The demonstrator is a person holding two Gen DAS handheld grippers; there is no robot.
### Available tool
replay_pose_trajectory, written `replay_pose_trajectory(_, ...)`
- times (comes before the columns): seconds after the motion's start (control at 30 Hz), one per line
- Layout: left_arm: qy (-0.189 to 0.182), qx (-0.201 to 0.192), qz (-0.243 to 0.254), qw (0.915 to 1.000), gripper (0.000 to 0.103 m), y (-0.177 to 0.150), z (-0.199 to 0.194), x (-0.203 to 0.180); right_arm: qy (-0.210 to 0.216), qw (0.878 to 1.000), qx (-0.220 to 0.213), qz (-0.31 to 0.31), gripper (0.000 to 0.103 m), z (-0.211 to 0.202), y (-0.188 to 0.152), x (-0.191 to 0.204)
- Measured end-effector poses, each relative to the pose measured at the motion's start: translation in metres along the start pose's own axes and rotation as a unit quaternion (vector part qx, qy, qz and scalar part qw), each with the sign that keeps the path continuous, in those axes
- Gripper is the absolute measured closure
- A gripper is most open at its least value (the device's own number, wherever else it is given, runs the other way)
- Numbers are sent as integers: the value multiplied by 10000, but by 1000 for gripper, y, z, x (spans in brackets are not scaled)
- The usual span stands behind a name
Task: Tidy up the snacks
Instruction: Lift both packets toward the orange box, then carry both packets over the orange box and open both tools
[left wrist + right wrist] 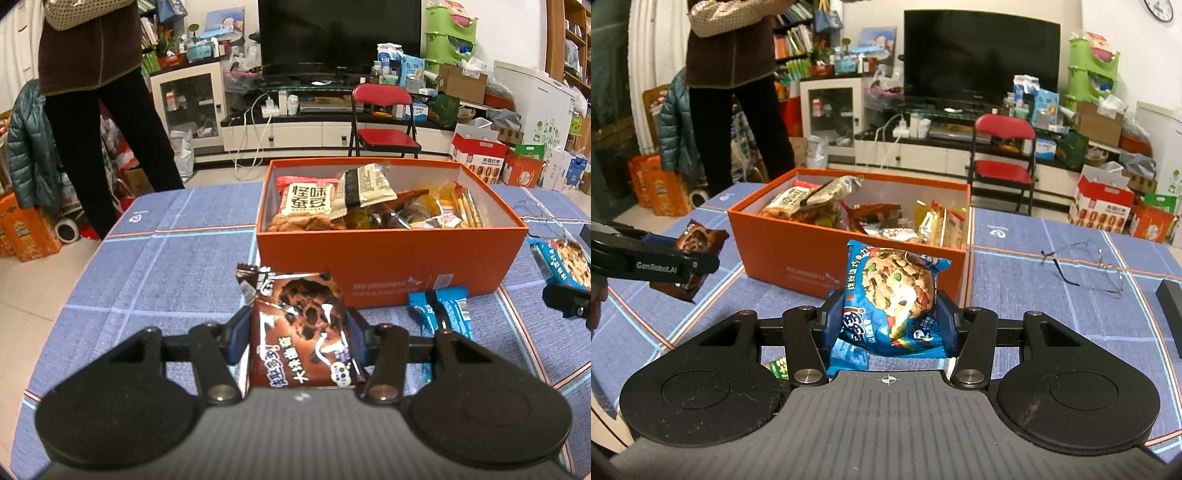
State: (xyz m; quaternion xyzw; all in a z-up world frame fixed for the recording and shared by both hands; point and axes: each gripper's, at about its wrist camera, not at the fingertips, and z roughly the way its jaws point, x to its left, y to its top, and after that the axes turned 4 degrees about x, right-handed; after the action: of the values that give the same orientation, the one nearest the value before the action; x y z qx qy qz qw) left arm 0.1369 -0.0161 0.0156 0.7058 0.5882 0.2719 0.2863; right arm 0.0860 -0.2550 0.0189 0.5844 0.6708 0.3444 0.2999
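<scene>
Gripping a brown chocolate-cookie packet [301,328], the left gripper [299,332] has its blue-padded fingers [236,338] closed narrowly against both sides of the wrapper, which stands upright between them and clear of the surface [166,280]. The right gripper [888,319] is in the same condition: its fingers [834,321] are pressed onto the two edges of a blue cookie packet [892,299], held upright with the printed cookie facing the camera and lifted off the surface. Both packets sit just short of the near wall of the orange box [391,258], which rests open on the blue checked cloth covering the surface and is already well filled with mixed snack bags [332,203]. In the right wrist view the left gripper appears at the left edge with the brown packet in its fingers, beside the box's left end. Two small blue wrapped snacks [443,314] lie on the cloth close to the box front, right of the left gripper. A pair of spectacles [1082,266] lies on the surface to the right of the box, well apart from it. A standing person [735,92] is visible beyond the surface, and a red folding chair [1003,162] stands before the television unit.
</scene>
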Motion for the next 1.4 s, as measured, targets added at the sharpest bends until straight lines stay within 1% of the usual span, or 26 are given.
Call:
replay_pose_trajectory(0.2,2,-35,31,10000,52,6,-1,-1,4,9999,-139,21,66,2,15,2)
replay_pose_trajectory(0.5,-49,-233,92,9997,52,37,-4,-5,82,9993,-311,176,66,8,43,5)
replay_pose_trajectory(0.73,-151,-266,25,9995,52,50,0,-7,171,9989,-363,249,66,21,55,8)
replay_pose_trajectory(0.87,-222,-239,-136,9994,52,60,4,3,122,9983,-385,410,66,29,64,-5)
replay_pose_trajectory(0.93,-198,-274,-182,9993,52,66,6,8,75,9979,-399,511,66,33,70,-15)
replay_pose_trajectory(1.07,-289,-329,-321,9985,52,86,12,14,73,9962,-448,738,66,47,88,-33)
replay_pose_trajectory(1.13,-375,-340,-318,9982,52,98,16,10,157,9953,-429,859,66,57,97,-39)
replay_pose_trajectory(1.27,-619,-383,-149,9972,52,120,27,-14,229,9946,-404,923,66,79,105,-40)
replay_pose_trajectory(1.4,-619,-275,-62,9977,52,133,50,-38,129,9964,-249,801,66,102,103,-36)
